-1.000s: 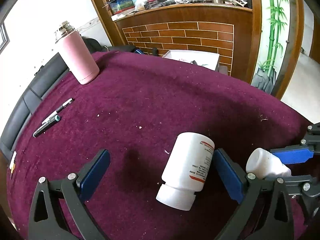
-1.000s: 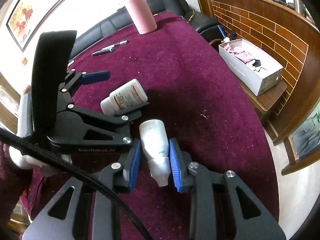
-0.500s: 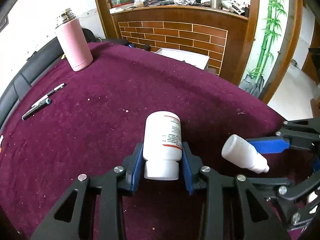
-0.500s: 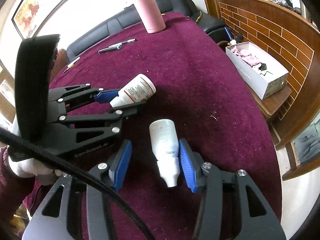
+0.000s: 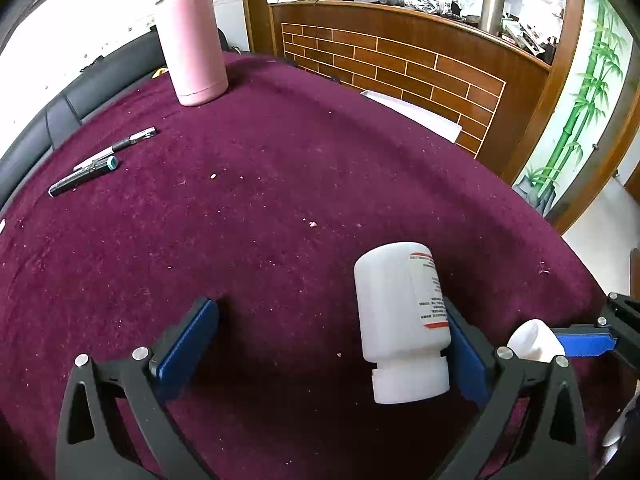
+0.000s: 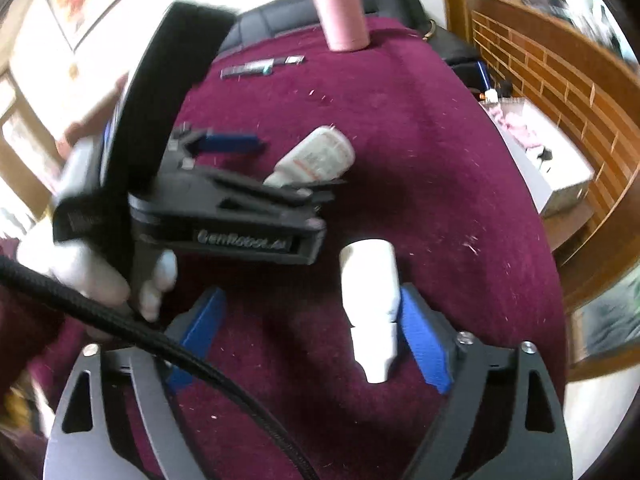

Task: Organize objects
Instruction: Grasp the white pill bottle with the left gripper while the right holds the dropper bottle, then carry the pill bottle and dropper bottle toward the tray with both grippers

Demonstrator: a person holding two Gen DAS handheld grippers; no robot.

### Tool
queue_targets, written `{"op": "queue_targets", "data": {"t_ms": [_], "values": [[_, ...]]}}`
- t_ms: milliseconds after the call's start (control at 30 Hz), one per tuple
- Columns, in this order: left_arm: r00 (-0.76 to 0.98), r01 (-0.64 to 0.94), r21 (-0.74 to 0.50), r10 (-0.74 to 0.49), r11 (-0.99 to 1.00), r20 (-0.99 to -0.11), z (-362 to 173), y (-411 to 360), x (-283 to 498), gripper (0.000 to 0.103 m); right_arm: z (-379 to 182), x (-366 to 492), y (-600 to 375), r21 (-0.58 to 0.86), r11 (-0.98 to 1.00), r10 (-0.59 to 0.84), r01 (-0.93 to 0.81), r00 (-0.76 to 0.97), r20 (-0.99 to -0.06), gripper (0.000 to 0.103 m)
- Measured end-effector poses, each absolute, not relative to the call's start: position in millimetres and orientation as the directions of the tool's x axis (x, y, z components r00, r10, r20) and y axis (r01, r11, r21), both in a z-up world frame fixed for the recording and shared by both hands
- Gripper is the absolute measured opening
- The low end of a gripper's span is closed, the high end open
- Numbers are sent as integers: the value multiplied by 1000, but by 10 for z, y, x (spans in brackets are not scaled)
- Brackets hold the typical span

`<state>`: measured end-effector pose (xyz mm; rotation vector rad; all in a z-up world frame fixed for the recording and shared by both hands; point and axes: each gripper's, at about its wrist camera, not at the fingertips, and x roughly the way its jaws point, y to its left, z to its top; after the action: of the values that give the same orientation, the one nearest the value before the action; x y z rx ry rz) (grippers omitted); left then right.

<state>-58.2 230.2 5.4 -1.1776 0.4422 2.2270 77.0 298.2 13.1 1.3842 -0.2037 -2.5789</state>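
Left gripper (image 5: 332,344) fingers now spread wide, holding nothing; half a second ago they clamped the pill bottle (image 5: 402,320), which lies on the table (image 5: 280,200) against the right-hand finger. Right gripper (image 6: 316,340) likewise wide open, small dropper bottle (image 6: 372,304) released beside its right finger: both bottles judged placed.

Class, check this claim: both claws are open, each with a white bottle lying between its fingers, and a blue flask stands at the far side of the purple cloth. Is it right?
One detail is wrong: the flask is pink, not blue, as the left wrist view shows. The rest holds: the left claw is open around the labelled white bottle, the right claw open around the small white bottle, on the purple cloth.
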Motion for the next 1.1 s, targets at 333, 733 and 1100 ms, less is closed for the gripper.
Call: {"op": "queue_targets", "data": {"t_ms": [333,733,1100], "values": [[-422,-708,32,385,-706,-821,152,2455,-395,38,46,745,2742,36,-970,-150,242,-470,-870,103],[-372,-687,-45,403,-726,-836,245,2171,-292,30,147,607,2879,68,-993,-105,99,-441,-891,75],[-433,-638,10,348,-770,-831,206,1720,160,30,170,535,2830,0,-1000,2,-4,-463,-886,42]]}}
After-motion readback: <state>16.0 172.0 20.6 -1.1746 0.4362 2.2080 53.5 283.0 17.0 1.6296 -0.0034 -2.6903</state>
